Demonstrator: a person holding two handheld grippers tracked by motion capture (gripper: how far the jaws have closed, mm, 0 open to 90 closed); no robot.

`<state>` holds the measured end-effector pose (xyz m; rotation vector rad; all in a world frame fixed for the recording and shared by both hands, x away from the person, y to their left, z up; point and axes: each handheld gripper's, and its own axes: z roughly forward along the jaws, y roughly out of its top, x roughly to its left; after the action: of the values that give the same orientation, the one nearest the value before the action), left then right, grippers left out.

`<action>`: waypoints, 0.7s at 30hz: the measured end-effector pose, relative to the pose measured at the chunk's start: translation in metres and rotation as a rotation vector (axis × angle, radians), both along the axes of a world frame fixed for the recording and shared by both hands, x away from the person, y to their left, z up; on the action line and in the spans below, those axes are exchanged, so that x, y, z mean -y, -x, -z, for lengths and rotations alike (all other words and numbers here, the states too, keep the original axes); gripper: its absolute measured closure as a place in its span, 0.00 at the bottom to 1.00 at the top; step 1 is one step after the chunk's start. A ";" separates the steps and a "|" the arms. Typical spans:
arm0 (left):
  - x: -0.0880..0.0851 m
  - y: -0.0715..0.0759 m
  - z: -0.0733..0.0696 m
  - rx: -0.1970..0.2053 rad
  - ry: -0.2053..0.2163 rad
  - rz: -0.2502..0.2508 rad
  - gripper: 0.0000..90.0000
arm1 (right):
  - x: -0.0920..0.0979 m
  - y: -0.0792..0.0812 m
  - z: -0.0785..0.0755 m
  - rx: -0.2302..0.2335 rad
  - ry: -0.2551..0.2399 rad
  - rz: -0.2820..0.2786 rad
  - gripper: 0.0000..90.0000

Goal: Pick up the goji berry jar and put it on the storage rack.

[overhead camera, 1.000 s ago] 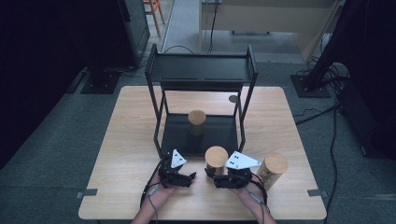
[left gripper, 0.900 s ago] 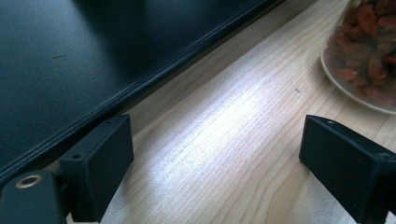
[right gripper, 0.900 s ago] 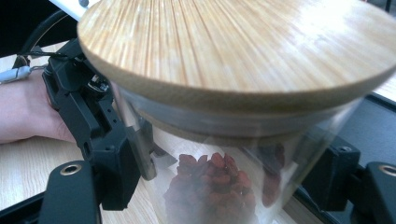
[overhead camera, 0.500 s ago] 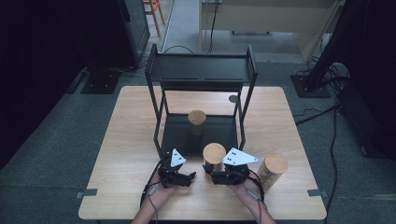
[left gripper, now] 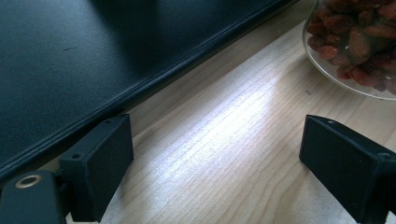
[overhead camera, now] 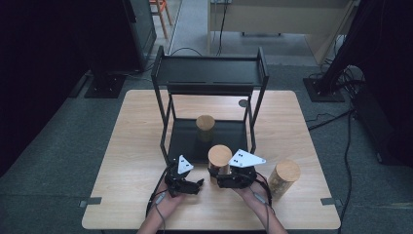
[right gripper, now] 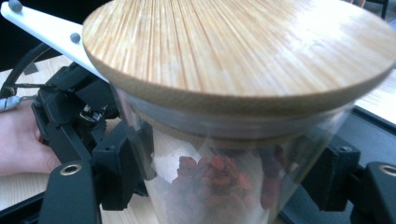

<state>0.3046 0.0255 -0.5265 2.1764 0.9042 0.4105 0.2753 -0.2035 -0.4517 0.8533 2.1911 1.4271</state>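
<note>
Berry jar [overhead camera: 219, 161] clamped in right gripper [overhead camera: 229, 176], not yet shelved on rack [overhead camera: 212, 80]; left gripper [overhead camera: 187, 185] wide, empty; far jar [overhead camera: 205, 126] already shelved.

The high view was evenly lit over the table [overhead camera: 122, 161], while the floor at far left fell into deep darkness. It was soft, without fine detail. In the left gripper view a pale glare streaked the wood between the jaws, and the jar [left gripper: 359, 42] at far right was slightly blurred. In the right gripper view the lid [right gripper: 243, 46] shone brightly, near and somewhat out of focus.
</note>
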 end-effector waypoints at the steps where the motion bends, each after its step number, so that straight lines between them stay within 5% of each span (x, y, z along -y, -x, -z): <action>1: 0.000 0.000 0.000 0.000 0.000 -0.002 0.11 | -0.001 -0.001 -0.001 -0.003 -0.001 -0.005 0.28; 21: 0.000 0.000 0.000 0.000 0.001 -0.001 0.11 | -0.011 -0.015 -0.006 -0.013 0.008 -0.002 0.28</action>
<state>0.3041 0.0252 -0.5266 2.1747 0.9052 0.4107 0.2908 -0.1925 -0.4453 0.8601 2.2063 1.4162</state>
